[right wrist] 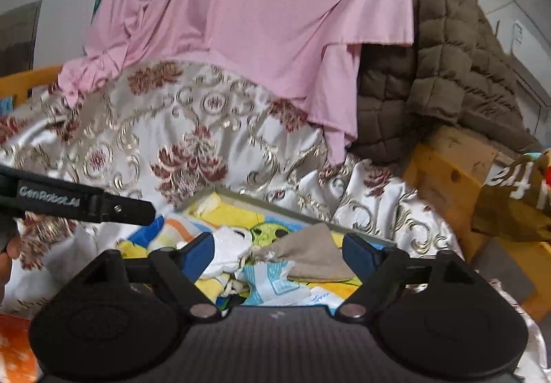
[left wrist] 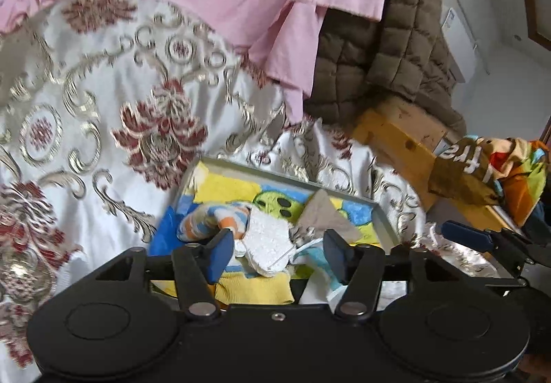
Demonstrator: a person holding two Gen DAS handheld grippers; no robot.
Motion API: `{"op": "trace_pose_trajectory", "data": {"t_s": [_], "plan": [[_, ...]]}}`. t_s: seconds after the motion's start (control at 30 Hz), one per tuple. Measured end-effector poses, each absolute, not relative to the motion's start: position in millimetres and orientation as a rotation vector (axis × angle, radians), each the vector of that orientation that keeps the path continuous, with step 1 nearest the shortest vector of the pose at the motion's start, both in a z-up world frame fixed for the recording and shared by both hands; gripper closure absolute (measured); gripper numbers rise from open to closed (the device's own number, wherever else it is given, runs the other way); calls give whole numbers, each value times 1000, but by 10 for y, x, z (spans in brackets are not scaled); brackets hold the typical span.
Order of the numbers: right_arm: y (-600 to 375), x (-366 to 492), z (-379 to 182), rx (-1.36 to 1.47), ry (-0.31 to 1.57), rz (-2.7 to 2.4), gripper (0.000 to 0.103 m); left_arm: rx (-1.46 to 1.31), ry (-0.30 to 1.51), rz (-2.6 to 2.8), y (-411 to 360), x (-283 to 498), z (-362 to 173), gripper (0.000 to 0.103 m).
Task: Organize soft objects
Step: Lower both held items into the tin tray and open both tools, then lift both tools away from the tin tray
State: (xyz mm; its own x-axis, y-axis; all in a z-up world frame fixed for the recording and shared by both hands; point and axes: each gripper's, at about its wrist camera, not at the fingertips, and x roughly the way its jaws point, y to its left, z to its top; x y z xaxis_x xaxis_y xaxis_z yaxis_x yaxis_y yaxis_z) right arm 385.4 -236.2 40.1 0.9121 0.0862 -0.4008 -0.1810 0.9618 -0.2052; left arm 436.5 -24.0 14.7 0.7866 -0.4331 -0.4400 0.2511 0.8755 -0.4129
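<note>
Left wrist view: tray of soft items partly hidden behind left hand-held gripper, jaws apart, apparently empty.

Bedspread: white satin, gold scrolls, dark red florals. Sheet: plain pink. Quilted jacket: olive-brown. Tray: grey rim. Sock: orange, blue, white stripes

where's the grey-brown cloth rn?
Both wrist views: the grey-brown cloth lies in the tray, right of the white sock, on the cartoon towel.
</note>
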Motion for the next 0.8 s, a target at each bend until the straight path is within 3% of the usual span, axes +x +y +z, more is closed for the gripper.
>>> {"op": "trace_pose_trajectory", "data": {"t_s": [0.17,0.3,0.37,0.8], "plan": [[-2420,3546,680,-173,369,129,7,-321,495,-363,-163,4001,416,21],[-2446,3245,848,-145,339,124,3,-292,446,-359,-135,3673,585,16],[-2457,3081,904,-128,327,125,1,-281,429,-358,-135,3511,639,8],[-2451,2187,1057,-83,259,109,0,-256,350,-355,-111,2554,794,2]]}}
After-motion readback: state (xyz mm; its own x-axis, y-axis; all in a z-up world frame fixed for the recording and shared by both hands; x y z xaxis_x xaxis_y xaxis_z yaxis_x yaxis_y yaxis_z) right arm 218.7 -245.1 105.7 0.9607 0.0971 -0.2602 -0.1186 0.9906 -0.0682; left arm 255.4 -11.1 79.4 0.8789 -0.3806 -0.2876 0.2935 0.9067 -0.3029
